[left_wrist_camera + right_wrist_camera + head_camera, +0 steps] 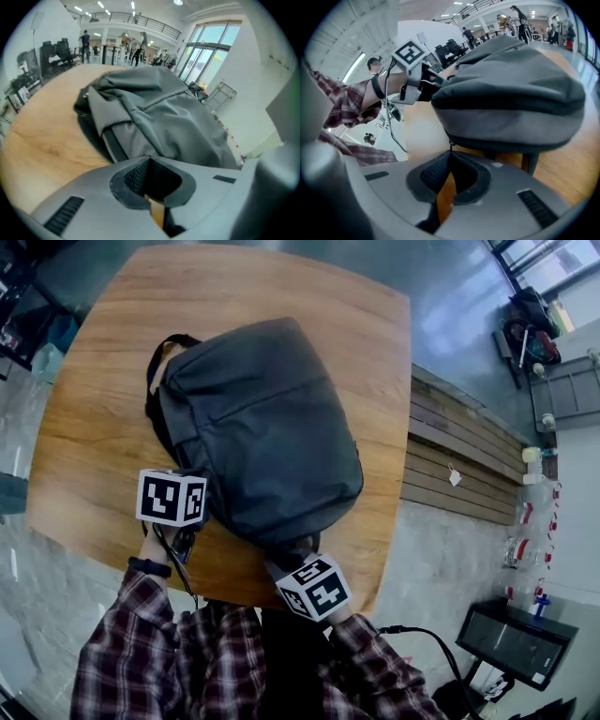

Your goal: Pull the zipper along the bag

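The fingers (433, 174) of the right gripper (450, 154) are seen pressed together at their tips, with the small dark zipper pull (450, 143) clamped between them, just under the bulging lower end of the bag (262, 427). The fingers (131, 180) of the left gripper (150, 159) are likewise drawn together, their tips set against the grey fabric at the bag's side; whether a fold is caught there cannot be told.

The bag is laid on the wooden table (94, 427), slanting from the far left towards the near right. Its lower end is brought close to the table's near edge, where the right gripper is held. Its right side is found near the table's right edge. A broad stretch of bare wood is left on the left and along the far side. A black strap (159, 352) is curled at the bag's far left corner.
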### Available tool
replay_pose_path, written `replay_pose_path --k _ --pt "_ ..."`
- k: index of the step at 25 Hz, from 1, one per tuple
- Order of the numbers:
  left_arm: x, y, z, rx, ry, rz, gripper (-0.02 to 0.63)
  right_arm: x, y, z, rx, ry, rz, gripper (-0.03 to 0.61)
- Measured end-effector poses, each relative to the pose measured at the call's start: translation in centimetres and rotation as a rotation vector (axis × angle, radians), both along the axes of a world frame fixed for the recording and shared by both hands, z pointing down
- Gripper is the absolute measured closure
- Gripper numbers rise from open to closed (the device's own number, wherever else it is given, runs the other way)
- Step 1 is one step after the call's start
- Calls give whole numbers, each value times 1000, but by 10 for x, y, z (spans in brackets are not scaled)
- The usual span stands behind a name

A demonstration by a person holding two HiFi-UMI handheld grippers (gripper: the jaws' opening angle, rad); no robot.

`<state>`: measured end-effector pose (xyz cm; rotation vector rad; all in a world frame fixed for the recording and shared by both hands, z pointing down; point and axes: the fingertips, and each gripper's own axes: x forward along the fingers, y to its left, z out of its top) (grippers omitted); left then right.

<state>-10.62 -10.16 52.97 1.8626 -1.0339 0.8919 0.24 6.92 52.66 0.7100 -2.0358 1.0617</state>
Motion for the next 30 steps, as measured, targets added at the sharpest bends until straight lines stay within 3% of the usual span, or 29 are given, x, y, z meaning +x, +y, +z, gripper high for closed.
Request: replay_pose_path --k 3,4,5,7,8,11,15,20,27,30 --pt "-11 -9 -33 134 -120 -7 606 -38 -5 1 20 -42 23 568" --pt "-8 -5 -55 180 -109 -1 606 -47 -10 1 28 -53 40 568" --pt "3 3 -75 208 -49 6 606 -53 -14 0 35 -63 56 568" --pt "42 30 -91 173 111 56 606 -58 -20 -2 40 -73 79 568" --pt "60 46 -83 126 137 103 606 -58 -19 -2 39 -71 83 568" --pt "71 74 -32 56 20 212 606 -54 -15 0 36 -33 73 569" --pt "64 79 -16 43 64 189 606 -44 -14 1 84 54 32 568" --pt "61 79 -13 31 75 211 606 1 -11 -2 105 131 36 568" --pt "64 81 -13 13 93 236 606 116 -26 -9 140 272 111 568" --pt "74 84 -13 -12 120 246 606 148 -43 0 146 336 124 568"
